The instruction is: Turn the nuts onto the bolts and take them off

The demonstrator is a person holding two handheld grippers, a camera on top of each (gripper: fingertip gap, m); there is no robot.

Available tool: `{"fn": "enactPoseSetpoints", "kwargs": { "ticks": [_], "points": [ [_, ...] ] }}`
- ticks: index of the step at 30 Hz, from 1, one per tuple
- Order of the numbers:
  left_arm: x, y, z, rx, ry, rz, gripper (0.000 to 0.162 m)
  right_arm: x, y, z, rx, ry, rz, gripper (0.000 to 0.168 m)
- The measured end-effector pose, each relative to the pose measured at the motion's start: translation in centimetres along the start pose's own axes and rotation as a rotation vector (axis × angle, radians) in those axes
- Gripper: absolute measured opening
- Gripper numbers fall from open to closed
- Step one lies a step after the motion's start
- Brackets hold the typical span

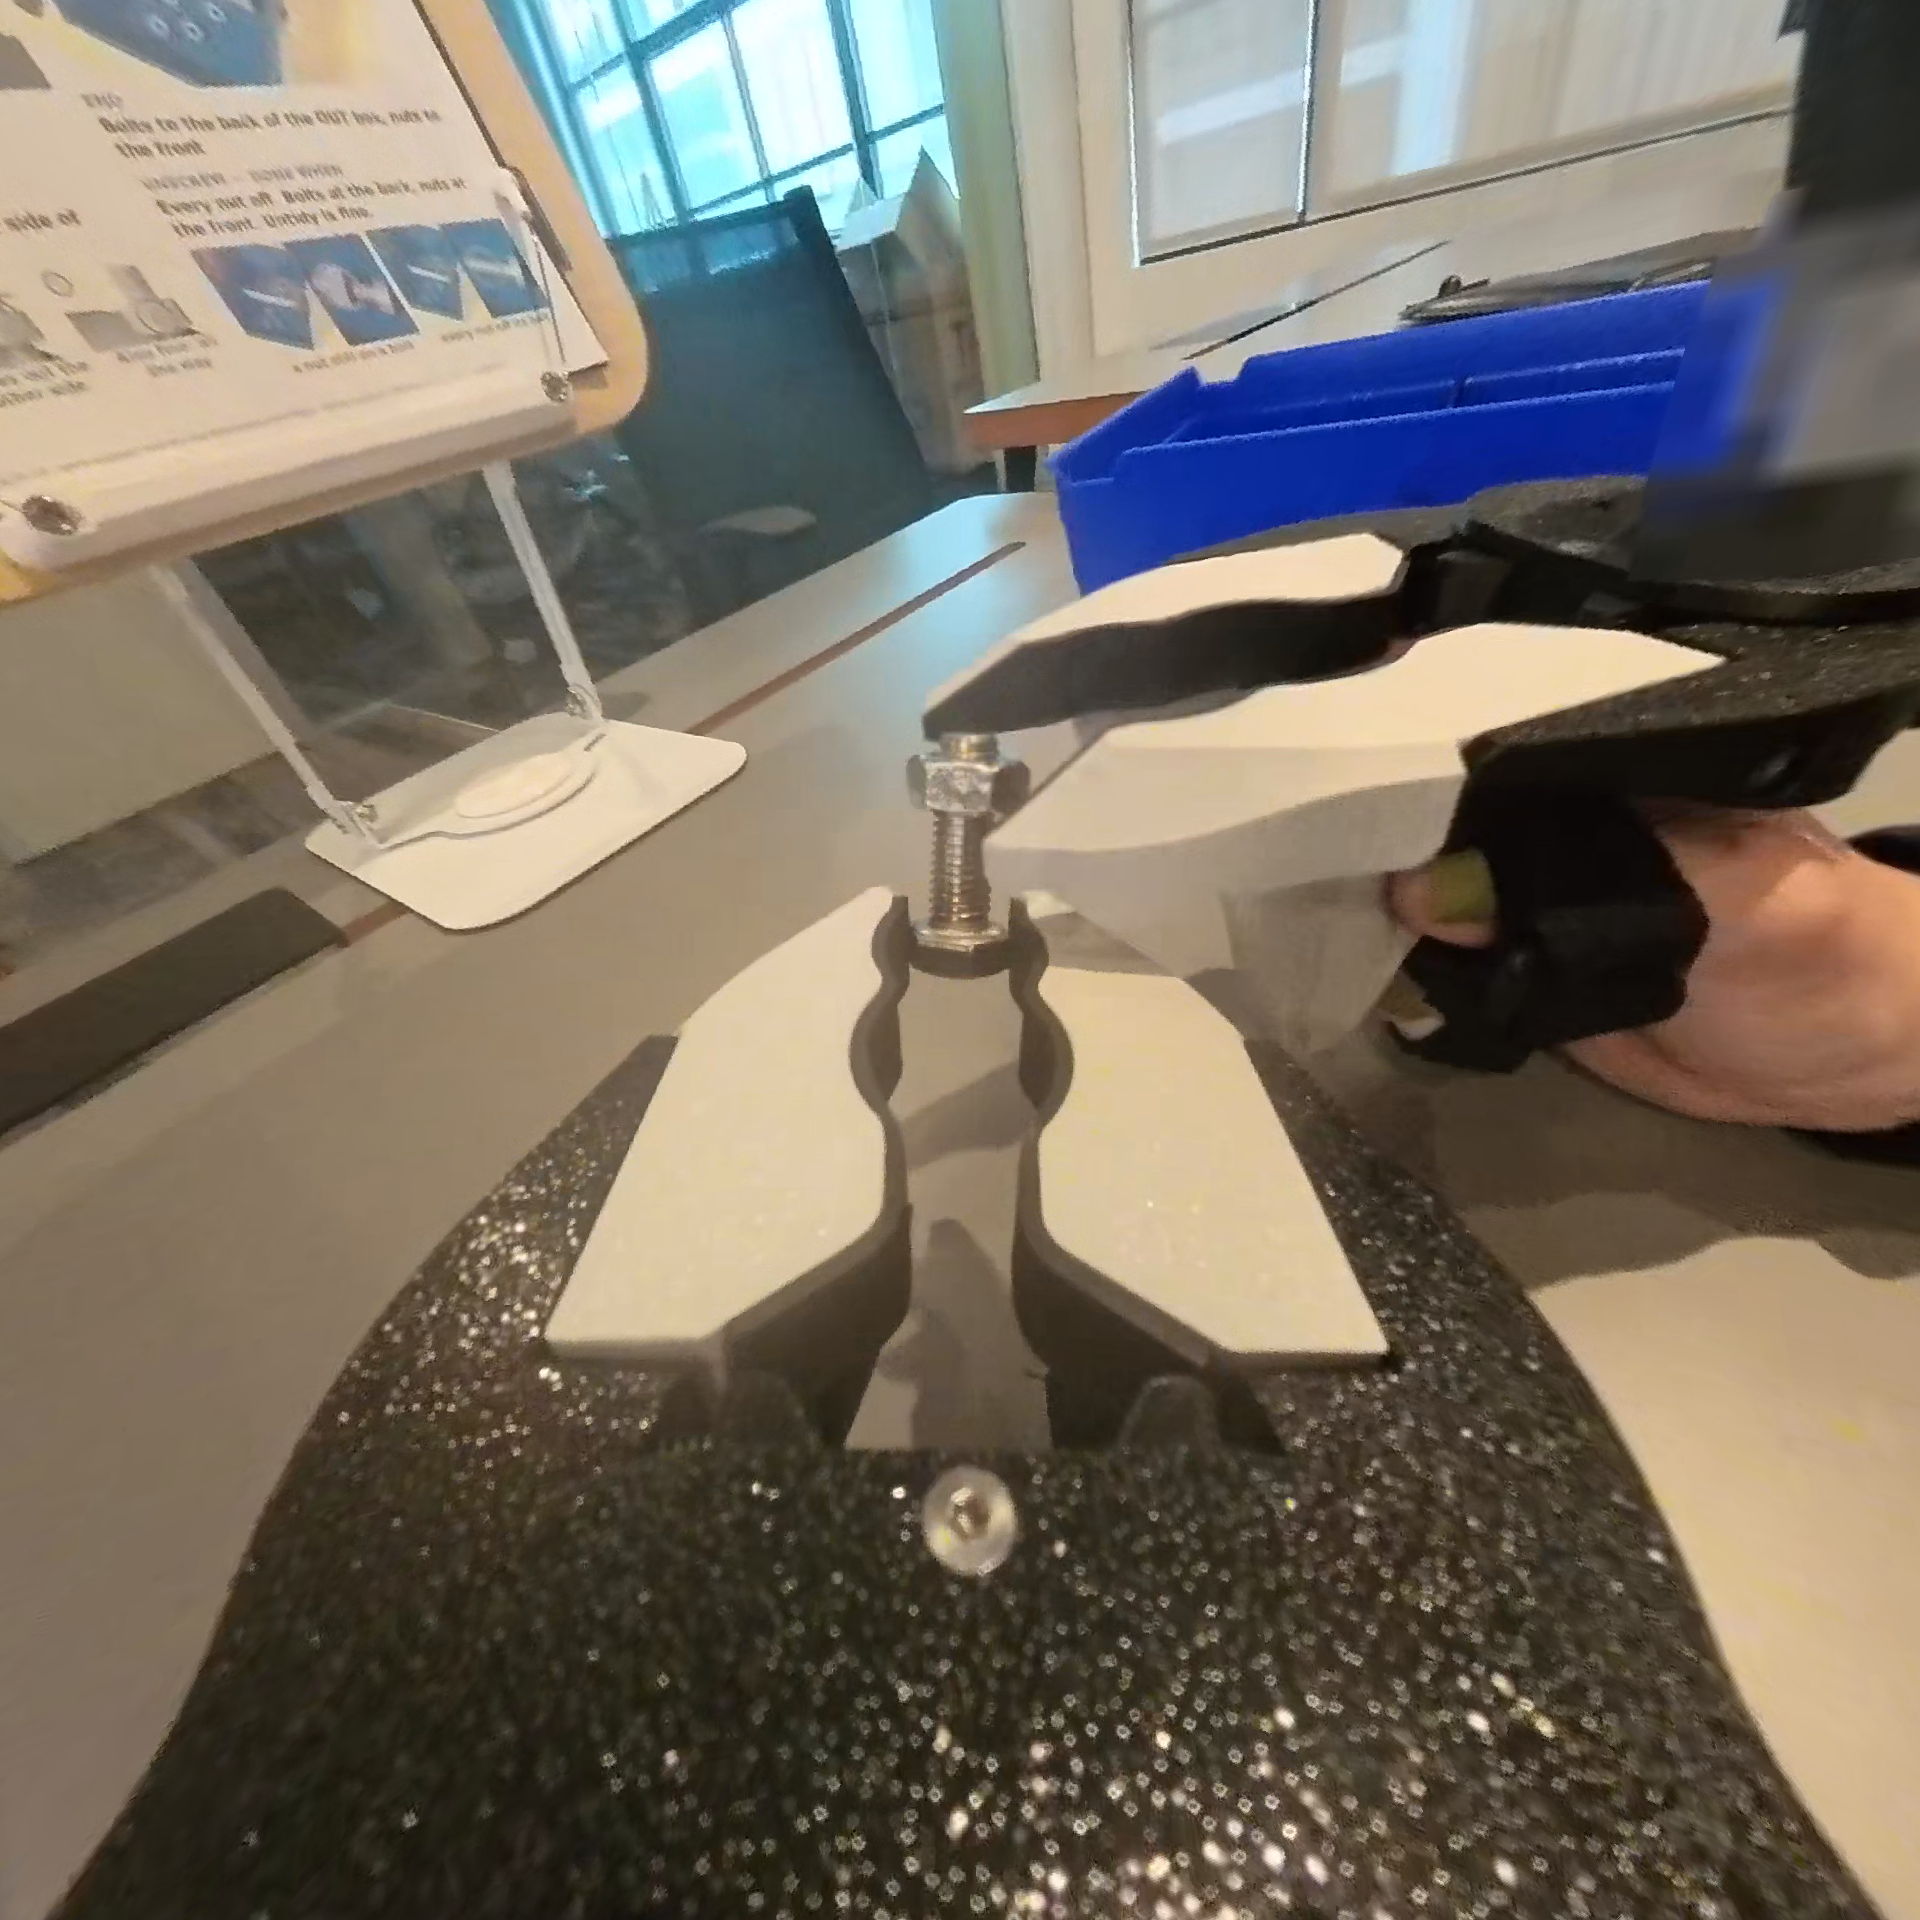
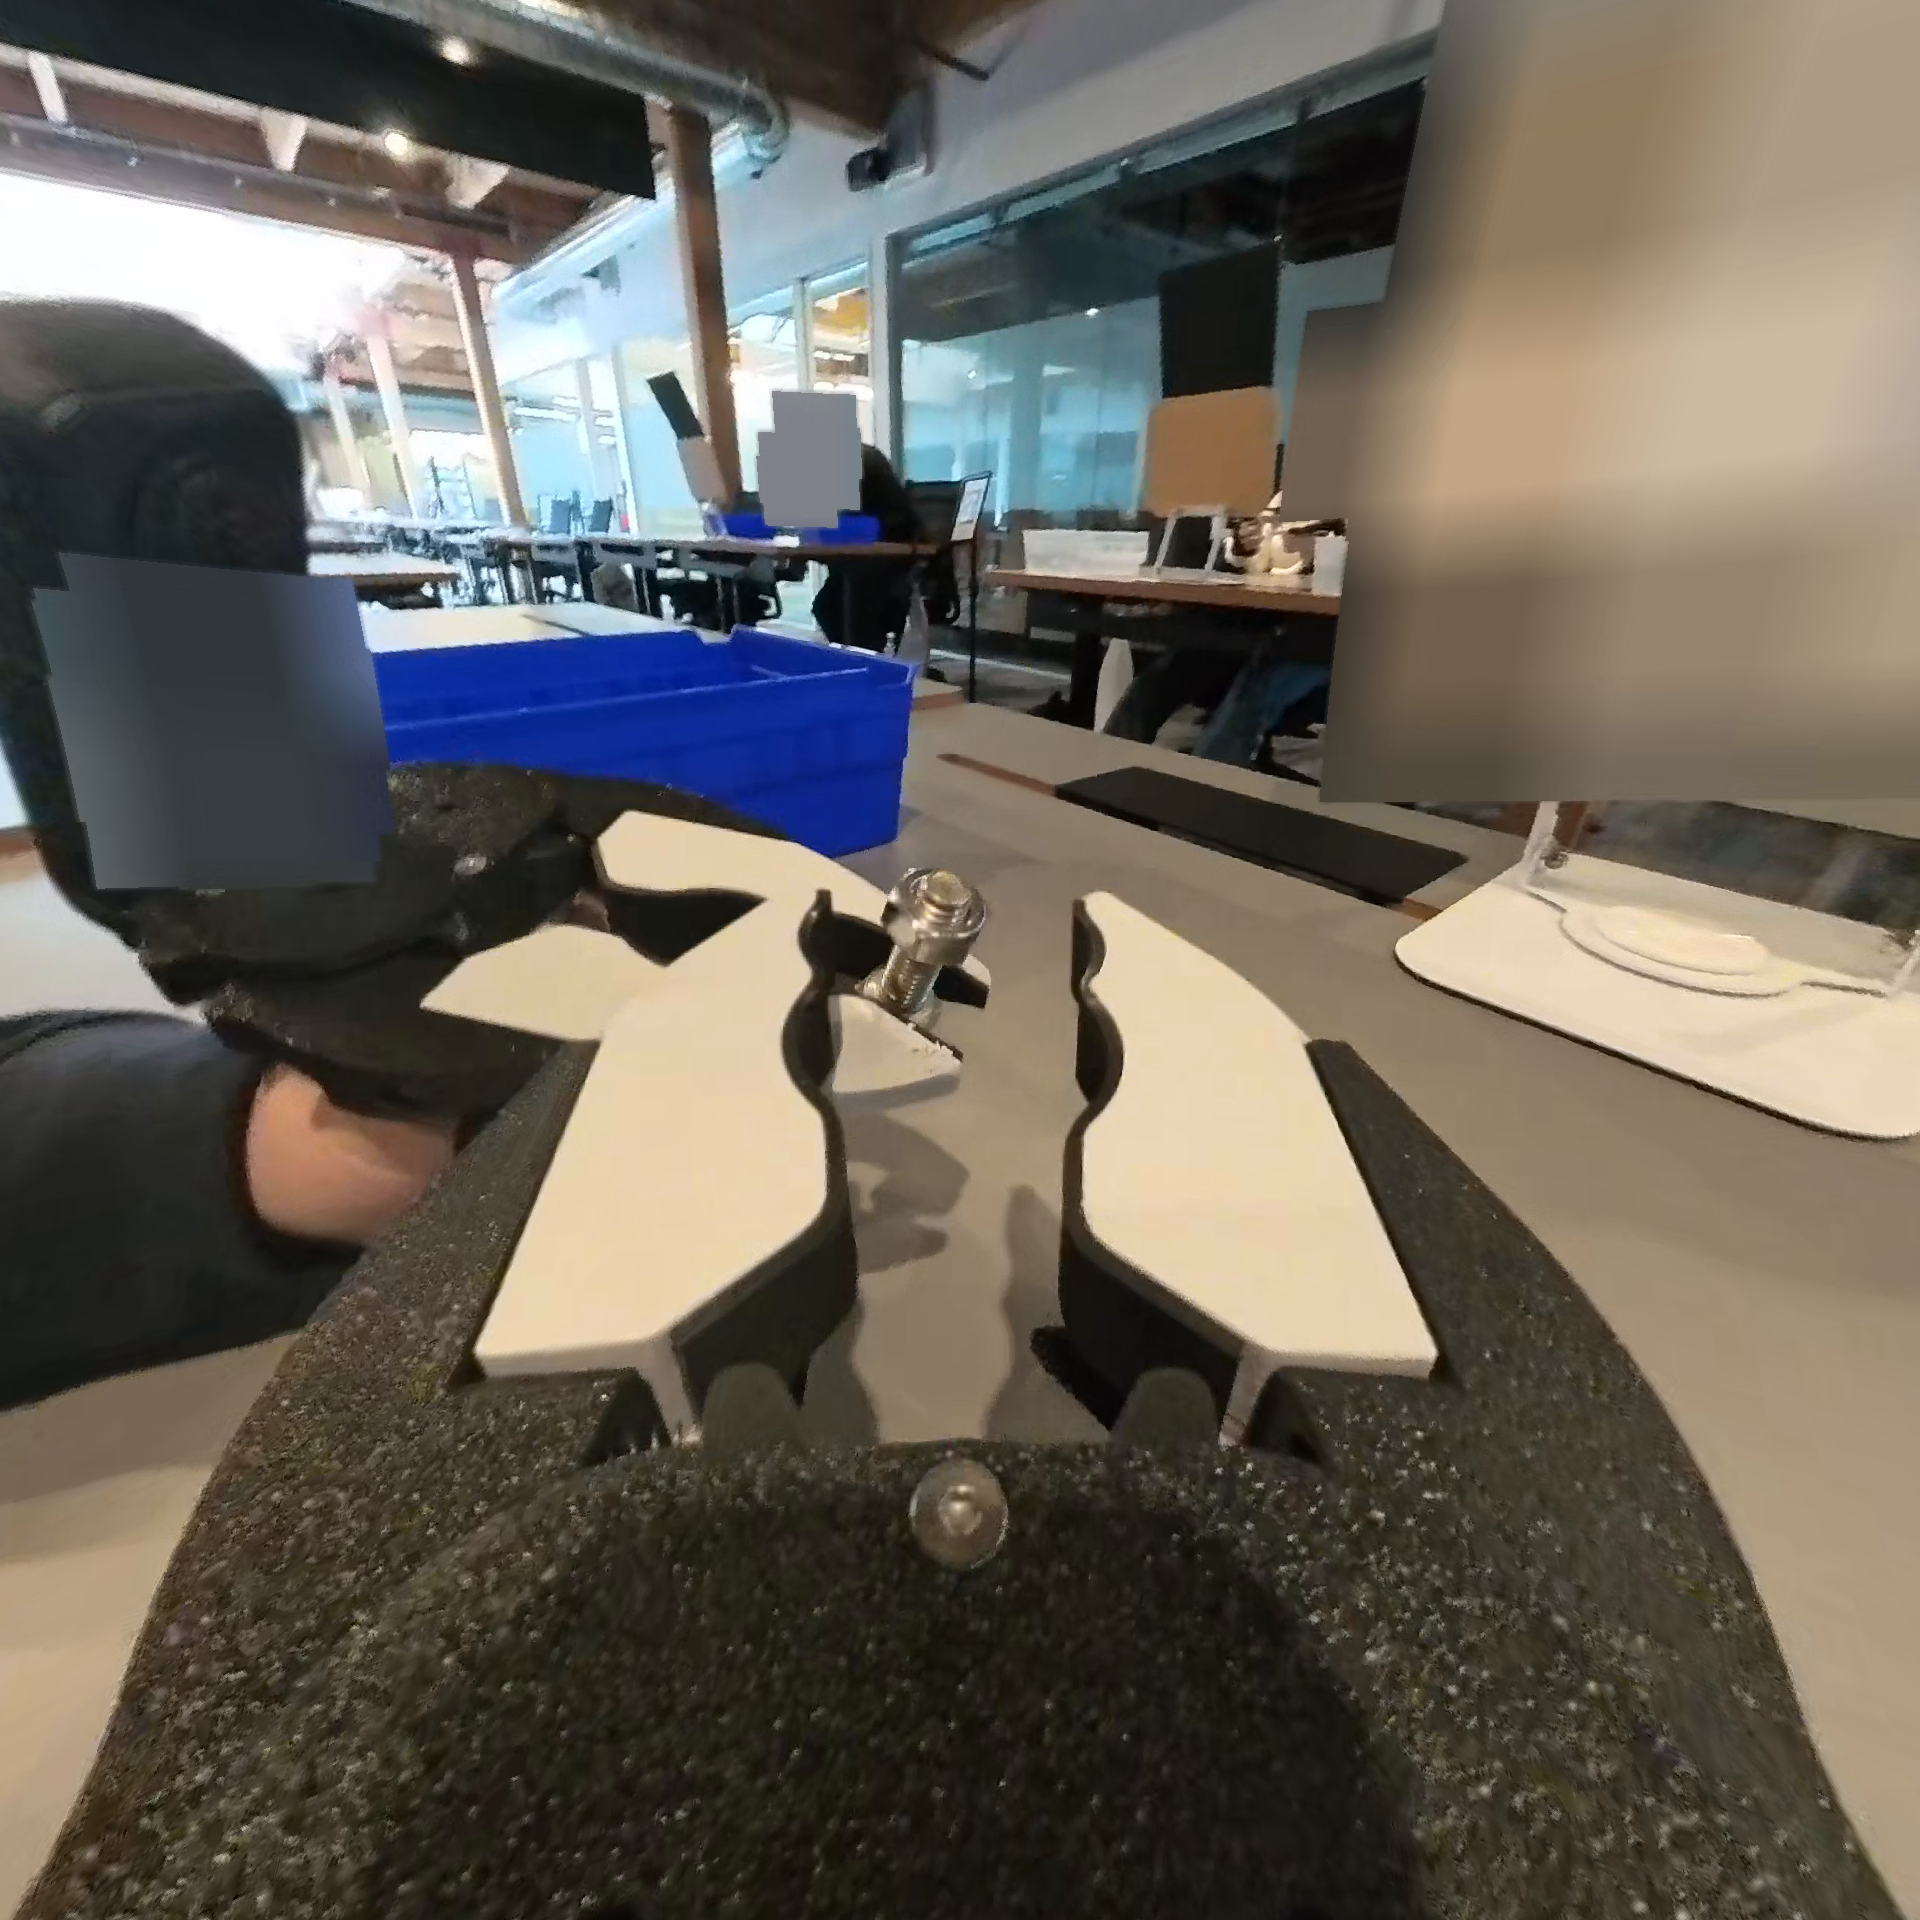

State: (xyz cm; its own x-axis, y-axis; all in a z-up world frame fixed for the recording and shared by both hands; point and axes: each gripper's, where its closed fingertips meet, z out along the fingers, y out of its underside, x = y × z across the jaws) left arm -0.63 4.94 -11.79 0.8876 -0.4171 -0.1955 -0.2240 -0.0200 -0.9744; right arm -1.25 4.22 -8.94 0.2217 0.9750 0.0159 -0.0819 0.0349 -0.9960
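Note:
A steel bolt stands upright above the grey table. A hex nut sits near its top end. My left gripper is shut on the bolt's head and holds it. My right gripper comes in from the right, open, with one finger on each side of the nut. In the right wrist view the nut lies between my right gripper's spread fingers, closer to the left one. The left gripper reaches in from the left and clamps the bolt's lower end.
A blue divided bin stands at the back of the table. A white stand holding an instruction sheet has its base on the table. A black strip lies beyond it. A person's hand holds the right gripper. Only a small space, under 4 cm, lies between the two pairs of fingers.

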Motion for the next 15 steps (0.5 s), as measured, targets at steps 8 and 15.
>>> {"fn": "enactPoseSetpoints", "kwargs": {
  "ticks": [8, 15],
  "points": [
    [-0.4, -0.1, -0.1, 0.008, -0.023, -0.011, 0.018, 0.4, 0.2, 0.3, 0.000, 0.051, 0.056, 0.037],
    [-0.8, -0.1, -0.2, 0.017, -0.035, -0.040, 0.018, 1.3, 0.4, -0.5, -0.016, 0.107, 0.093, 0.034]
  ]
}}
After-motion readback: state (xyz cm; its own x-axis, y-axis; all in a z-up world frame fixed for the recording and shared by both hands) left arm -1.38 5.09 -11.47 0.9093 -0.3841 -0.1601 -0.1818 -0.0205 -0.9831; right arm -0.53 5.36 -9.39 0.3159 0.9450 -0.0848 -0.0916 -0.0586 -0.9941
